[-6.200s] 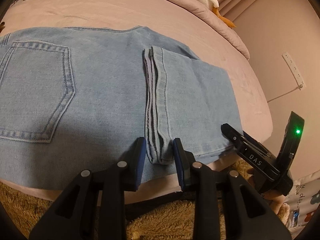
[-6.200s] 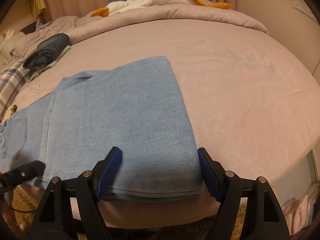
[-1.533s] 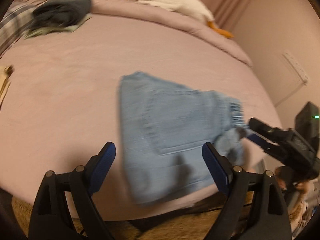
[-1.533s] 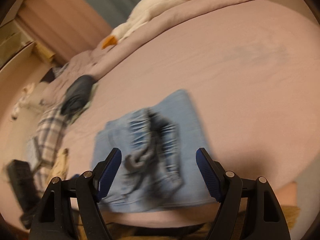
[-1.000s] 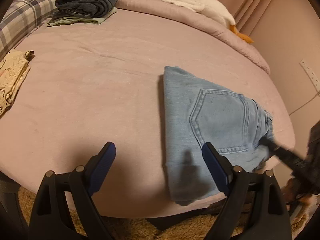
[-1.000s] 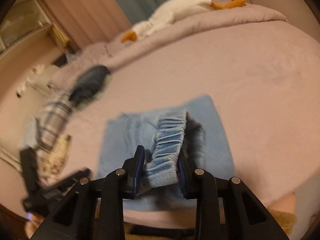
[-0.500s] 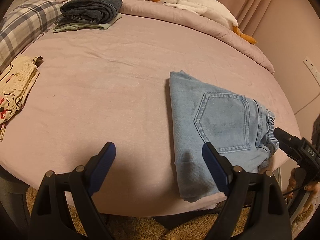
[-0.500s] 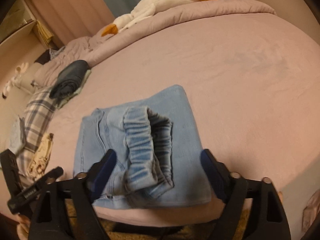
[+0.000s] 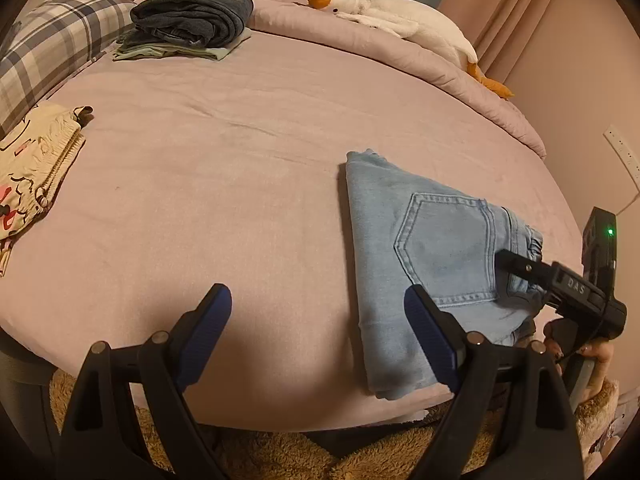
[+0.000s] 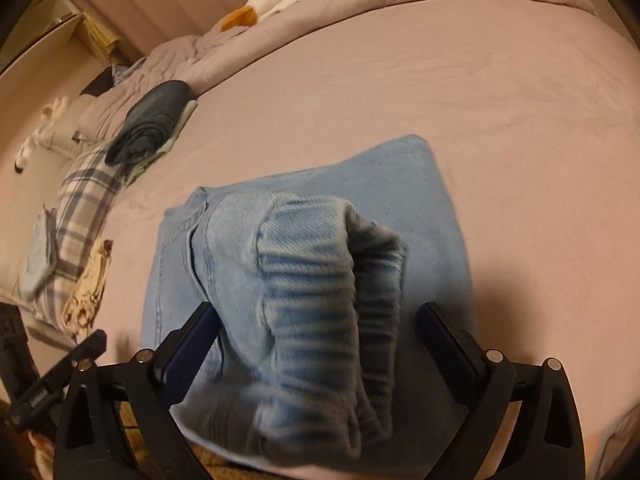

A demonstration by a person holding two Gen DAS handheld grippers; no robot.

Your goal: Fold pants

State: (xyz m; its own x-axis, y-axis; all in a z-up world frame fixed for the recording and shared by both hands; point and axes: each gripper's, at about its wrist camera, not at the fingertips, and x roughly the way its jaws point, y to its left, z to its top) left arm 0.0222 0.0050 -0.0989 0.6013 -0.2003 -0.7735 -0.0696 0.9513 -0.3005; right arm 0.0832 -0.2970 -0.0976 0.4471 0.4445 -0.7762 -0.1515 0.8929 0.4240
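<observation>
My bed (image 9: 240, 168) fills both views, pink sheet, and the folded light-blue pants (image 9: 424, 256) lie on it at the near edge, toward my right side. Pants are a compact rectangle; in the left wrist view the long axis runs from the near bed edge away toward the far side, fold edge facing left, back pocket facing up, elastic waistband (image 10: 320, 304) end pointing right toward my right claw. In the right wrist view the waistband bunches up close to the lens, between the two fingers but I can't tell if either pad touches it; view is blurred there. My left claw (image 9: 316, 328) is released, jaws spread wide, hovering over bare sheet just left of the pants, right finger overlapping the pants' near corner in the picture. My right claw (image 10: 316, 340) is also spread wide, not clenched on anything; from the left view it sits at the waistband end, tip over the denim. Far side: plush goose (image 9: 396, 12), stack of dark folded clothes (image 9: 192, 20), plaid pillow (image 9: 52, 44), patterned cream garment (image 9: 32, 164) at left edge.
</observation>
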